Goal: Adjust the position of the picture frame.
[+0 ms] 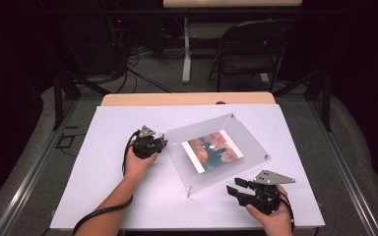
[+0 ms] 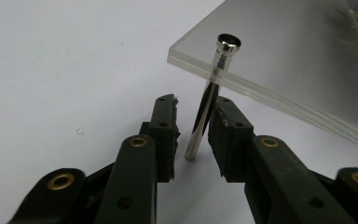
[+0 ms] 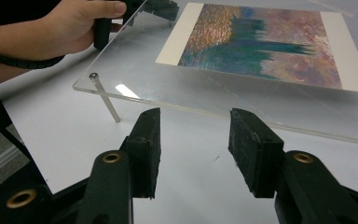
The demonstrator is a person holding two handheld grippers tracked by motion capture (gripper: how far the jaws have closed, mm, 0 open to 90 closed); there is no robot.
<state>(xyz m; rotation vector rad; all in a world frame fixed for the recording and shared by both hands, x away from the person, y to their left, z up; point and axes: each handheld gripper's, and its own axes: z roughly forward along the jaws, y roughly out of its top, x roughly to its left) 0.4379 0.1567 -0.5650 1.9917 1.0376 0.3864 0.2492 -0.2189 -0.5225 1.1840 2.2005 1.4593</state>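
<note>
- The frame (image 1: pixel 216 150) — two clear acrylic sheets with a painted print (image 1: pixel 211 150) between them — sits on thin metal legs near the middle of the surface (image 1: pixel 103 196), so it rides above the white top and tilts a little.
- The left gripper (image 2: pixel 193 123) is at the frame's left corner. Its jaws stand apart on either side of a leg (image 2: pixel 205 112), close to it but, as far as the left gripper view shows, not yet pressing it. I judge this to be a lineup for pinching or turning the leg.
- That leg passes up through the corner of the sheets and ends in a round cap above them, so it probably works as the fastener too.
- The right gripper (image 1: pixel 243 189) hovers released just off the frame's near edge, jaws wide and pointed at the edge with nothing between them. It looks ready to steady the frame.
- In the right gripper view another leg (image 3: pixel 105 98) slants out from under the near corner, which may explain the tilt, though the angle is hard to judge there.
- The surface is a white sheet over a wooden top, bare apart from the frame.
- The room behind is dark: a folding chair (image 1: pixel 251 49), a table leg and loose cables on grey carpet.
</note>
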